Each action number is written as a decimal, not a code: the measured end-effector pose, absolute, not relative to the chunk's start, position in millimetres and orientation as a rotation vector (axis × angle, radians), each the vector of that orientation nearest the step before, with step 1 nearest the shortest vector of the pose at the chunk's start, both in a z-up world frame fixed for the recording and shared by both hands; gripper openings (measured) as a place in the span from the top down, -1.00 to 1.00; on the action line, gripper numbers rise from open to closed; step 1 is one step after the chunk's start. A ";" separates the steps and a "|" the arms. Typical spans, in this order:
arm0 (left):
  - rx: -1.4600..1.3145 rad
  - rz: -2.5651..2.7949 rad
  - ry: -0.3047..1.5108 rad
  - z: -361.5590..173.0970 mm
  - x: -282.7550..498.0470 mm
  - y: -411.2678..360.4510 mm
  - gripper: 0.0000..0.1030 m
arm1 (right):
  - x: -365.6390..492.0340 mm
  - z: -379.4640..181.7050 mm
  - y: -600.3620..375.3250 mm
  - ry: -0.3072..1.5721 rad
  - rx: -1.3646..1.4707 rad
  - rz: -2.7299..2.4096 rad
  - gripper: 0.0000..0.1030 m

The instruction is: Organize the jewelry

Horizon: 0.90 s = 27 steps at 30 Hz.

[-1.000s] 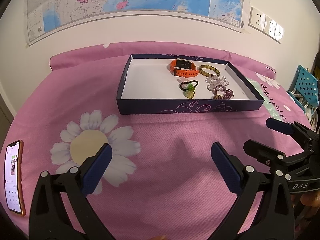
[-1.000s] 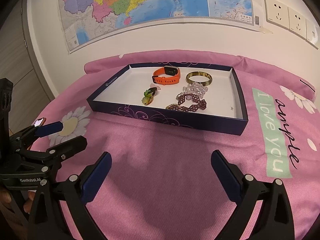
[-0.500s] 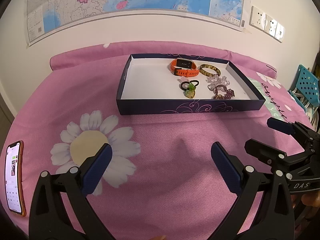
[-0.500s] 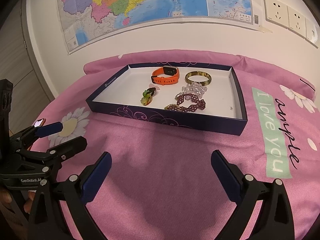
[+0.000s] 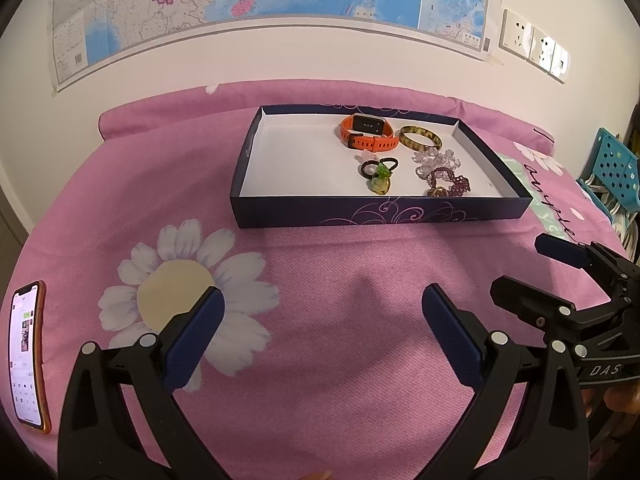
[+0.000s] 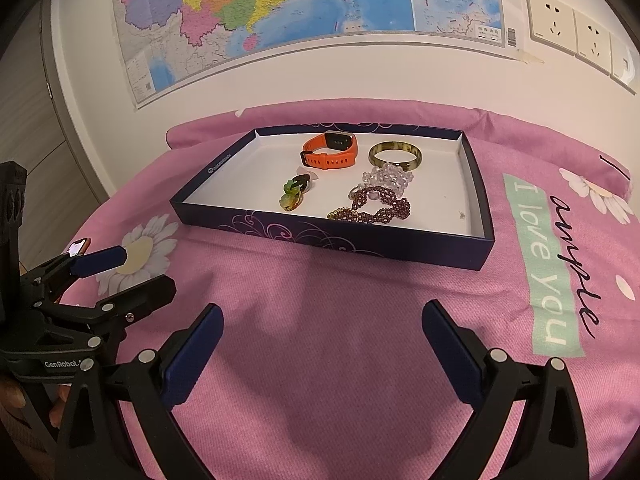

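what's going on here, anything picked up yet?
Nothing picked up yet. A person holds both grippers over the pink bedspread, short of the dark blue box. The left gripper and right gripper are both open and empty. All the jewelry sits in the box: orange watch, yellow-brown bangle, clear bead bracelet, purple bead bracelet and a green charm hair tie. A phone lies on the bedspread to the left.

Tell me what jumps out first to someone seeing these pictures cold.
The dark blue tray in the middle of the pink bedspread draws the eye, with an orange watch and a green bangle at its far side and a purple bead bracelet nearer. Behind it a colourful map covers the wall. Both the left gripper and right gripper hover open and empty in front.
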<state>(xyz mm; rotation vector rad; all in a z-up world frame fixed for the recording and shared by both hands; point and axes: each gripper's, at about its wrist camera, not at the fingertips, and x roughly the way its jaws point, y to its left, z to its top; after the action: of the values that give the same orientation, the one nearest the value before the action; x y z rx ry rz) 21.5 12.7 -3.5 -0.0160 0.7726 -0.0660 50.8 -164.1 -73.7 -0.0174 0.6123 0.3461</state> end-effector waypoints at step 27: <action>-0.013 -0.060 0.776 -5.8 23.0 10.1 -0.89 | 53.2 -74.7 -166.0 0.614 -0.011 0.347 -0.86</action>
<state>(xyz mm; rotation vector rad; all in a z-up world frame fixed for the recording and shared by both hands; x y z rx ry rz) 23.0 10.1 -5.8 -0.0130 0.7761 -0.0603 53.2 -166.0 -74.7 -0.0108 0.6138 0.3467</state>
